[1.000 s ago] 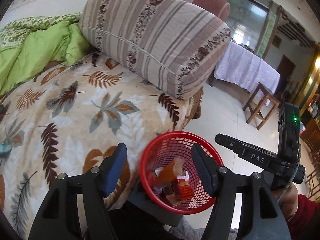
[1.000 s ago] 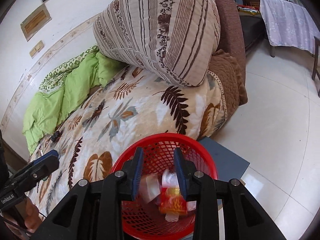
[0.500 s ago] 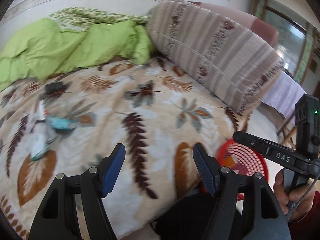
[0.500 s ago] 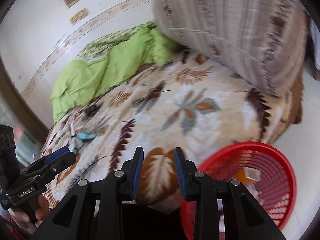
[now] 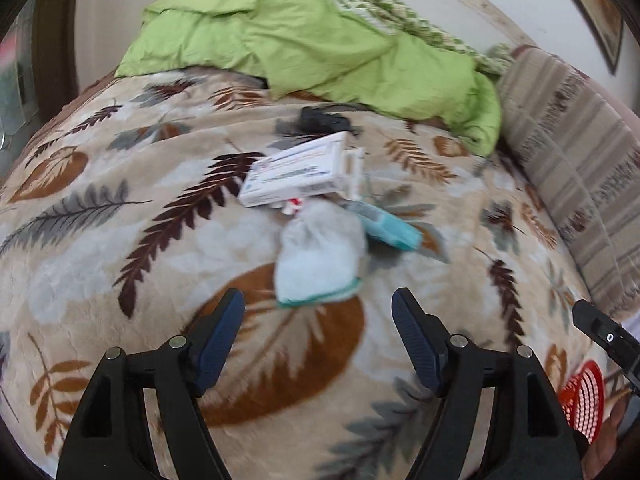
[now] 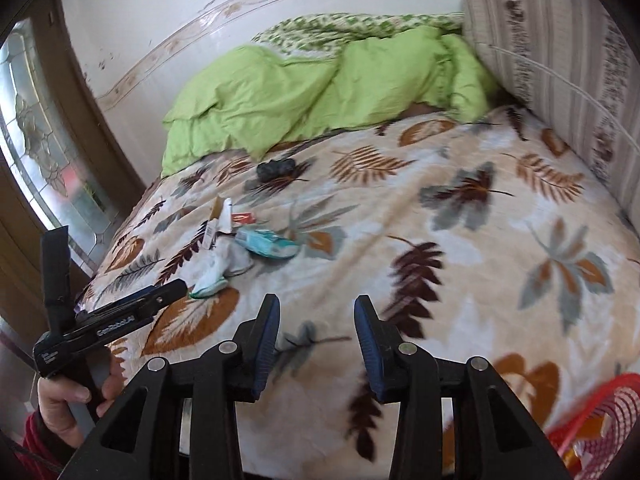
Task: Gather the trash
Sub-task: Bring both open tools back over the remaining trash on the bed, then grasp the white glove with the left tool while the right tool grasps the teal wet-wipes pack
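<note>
A heap of trash lies on the leaf-patterned blanket [image 5: 120,208]: a white crumpled wrapper [image 5: 320,256], a white carton [image 5: 296,174], a teal packet [image 5: 390,230] and a black lump [image 5: 322,120] behind them. My left gripper [image 5: 318,320] is open and empty, just short of the white wrapper. In the right wrist view the same heap shows at left: wrapper [image 6: 220,266], teal packet [image 6: 266,244], black lump [image 6: 276,169]. My right gripper [image 6: 316,334] is open and empty over the blanket [image 6: 460,248]. The red mesh basket [image 6: 596,428] sits at the lower right, also in the left wrist view [image 5: 584,398].
A green quilt [image 5: 312,36] is bunched at the back of the bed. A striped bolster [image 5: 576,160] lies along the right side. A window [image 6: 44,152] is at the left. The left gripper tool [image 6: 108,322] shows in the right wrist view.
Both grippers have swung left, away from the red basket and toward the trash heap on the blanket. The heap is now close in front of the left gripper.
</note>
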A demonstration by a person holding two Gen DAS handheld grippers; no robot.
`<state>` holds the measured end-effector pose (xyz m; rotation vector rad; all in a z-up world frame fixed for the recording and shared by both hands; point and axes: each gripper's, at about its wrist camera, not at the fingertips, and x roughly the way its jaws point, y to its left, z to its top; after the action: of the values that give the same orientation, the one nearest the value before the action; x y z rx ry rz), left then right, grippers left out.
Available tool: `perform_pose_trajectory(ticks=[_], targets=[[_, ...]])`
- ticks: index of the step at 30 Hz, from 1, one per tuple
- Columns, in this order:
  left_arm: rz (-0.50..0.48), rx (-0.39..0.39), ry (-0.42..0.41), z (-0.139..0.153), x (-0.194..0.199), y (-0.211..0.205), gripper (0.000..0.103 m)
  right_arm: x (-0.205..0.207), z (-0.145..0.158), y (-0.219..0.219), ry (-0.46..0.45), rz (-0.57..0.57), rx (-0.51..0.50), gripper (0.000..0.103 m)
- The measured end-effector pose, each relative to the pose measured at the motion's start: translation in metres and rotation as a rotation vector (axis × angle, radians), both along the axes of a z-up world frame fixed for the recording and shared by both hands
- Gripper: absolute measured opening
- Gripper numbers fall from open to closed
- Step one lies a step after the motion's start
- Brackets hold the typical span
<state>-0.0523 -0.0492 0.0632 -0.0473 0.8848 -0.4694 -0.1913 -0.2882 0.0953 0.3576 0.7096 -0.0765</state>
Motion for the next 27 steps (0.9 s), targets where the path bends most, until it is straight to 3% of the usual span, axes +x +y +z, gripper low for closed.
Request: perform_pose_trajectory(ticks=[3,7,12,13,14,17,22,27], targets=[[0.009,-0.01,0.015,-0.012,0.019,-0.007,0.075,0.026,-0.006,0.004,0.0,0.003,0.049,0.041],[-0.008,-0.025,0.035,-0.023,0.035,-0.026,0.075,0.043,-0.014,0.011,-0.011,0.001,0.042,0.042],[-0.029,0.046,0.048,-0.04,0.06,-0.052,0.075,0.054,-0.029,0.011,0.037,0.01,0.041,0.042],[-0.019,0.05,0.047,-0.042,0.064,-0.053,0.066,0.055,-0.029,0.009,0.04,0.008,0.04,0.042],[-0.012,0.038,0.054,-0.043,0.068,-0.052,0.046,0.056,-0.029,0.008,0.041,0.006,0.032,0.042],[-0.013,0.057,0.063,-0.041,0.068,-0.048,0.032,0.061,-0.025,0.008,0.038,0.013,0.012,0.042],[0.007,0.073,0.063,-0.035,0.058,-0.023,0.031,0.087,-0.019,0.028,0.037,0.101,-0.053,0.046],[0.048,0.065,0.069,-0.034,0.061,0.008,0.031,0.13,-0.035,0.061,0.069,0.249,-0.134,0.047]])
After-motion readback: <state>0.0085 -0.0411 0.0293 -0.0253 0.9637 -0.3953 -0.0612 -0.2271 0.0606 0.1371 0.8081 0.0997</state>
